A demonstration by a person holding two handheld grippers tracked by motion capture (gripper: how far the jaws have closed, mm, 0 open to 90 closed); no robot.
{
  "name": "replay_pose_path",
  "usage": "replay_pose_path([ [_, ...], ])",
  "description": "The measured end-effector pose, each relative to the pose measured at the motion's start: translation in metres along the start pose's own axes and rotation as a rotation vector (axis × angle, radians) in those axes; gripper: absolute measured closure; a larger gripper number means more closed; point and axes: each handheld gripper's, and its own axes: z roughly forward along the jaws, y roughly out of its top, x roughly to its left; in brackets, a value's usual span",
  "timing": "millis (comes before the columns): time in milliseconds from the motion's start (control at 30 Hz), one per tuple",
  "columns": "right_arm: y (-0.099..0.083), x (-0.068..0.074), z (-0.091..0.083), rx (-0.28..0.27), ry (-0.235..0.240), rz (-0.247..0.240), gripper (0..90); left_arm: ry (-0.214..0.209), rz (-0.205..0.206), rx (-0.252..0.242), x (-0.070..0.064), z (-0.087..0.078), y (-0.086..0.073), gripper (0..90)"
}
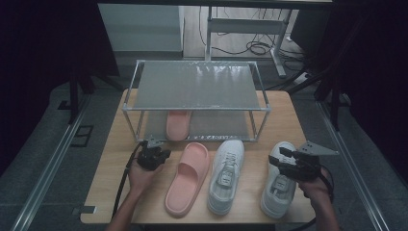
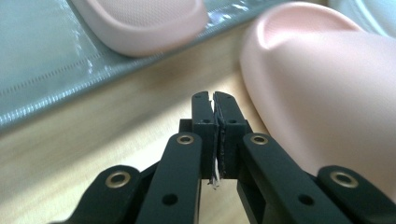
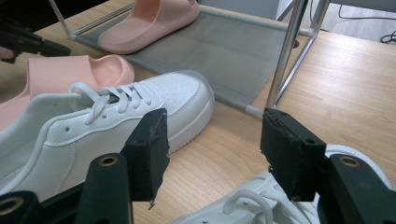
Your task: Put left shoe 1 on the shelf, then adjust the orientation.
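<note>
Two claws, both empty: your left claw [image 1: 161, 155] is closed, jaws pressed together, just left of the pink slipper [image 1: 188, 177] on the surface [image 1: 113, 159]. Your right claw [image 1: 283, 159] is wide open over the right white sneaker [image 1: 278, 185], near-right; 2nd slipper [image 1: 177, 124] sits on the rack [image 1: 196, 85] btm shelf.

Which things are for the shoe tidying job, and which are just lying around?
Part of the job:
- shoe rack, with one pink slipper on its lower shelf
- second pink slipper on the table
- two white sneakers
- left gripper, shut
- right gripper, open above a sneaker

Just lying about:
- cables on the floor behind
- white desk frame
</note>
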Motion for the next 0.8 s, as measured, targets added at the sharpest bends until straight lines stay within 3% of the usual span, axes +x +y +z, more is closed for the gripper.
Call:
replay_pose_path([
  [67,0.000,0.000,0.000,-0.001,0.000,0.000,42.1,-0.005,0.009,0.001,-0.002,-0.005,-0.004,88.2],
  [267,0.001,0.000,-0.003,-0.008,-0.004,0.003,42.1,-0.019,-0.019,-0.045,-0.005,-0.021,-0.015,88.5],
  [567,0.000,0.001,-0.001,-0.005,-0.003,0.003,42.1,-0.040,-0.041,-0.068,-0.012,-0.039,-0.026,88.5],
  [800,0.000,0.001,0.003,-0.007,-0.006,0.002,42.6,-0.107,-0.053,-0.117,-0.019,-0.058,-0.025,88.3],
])
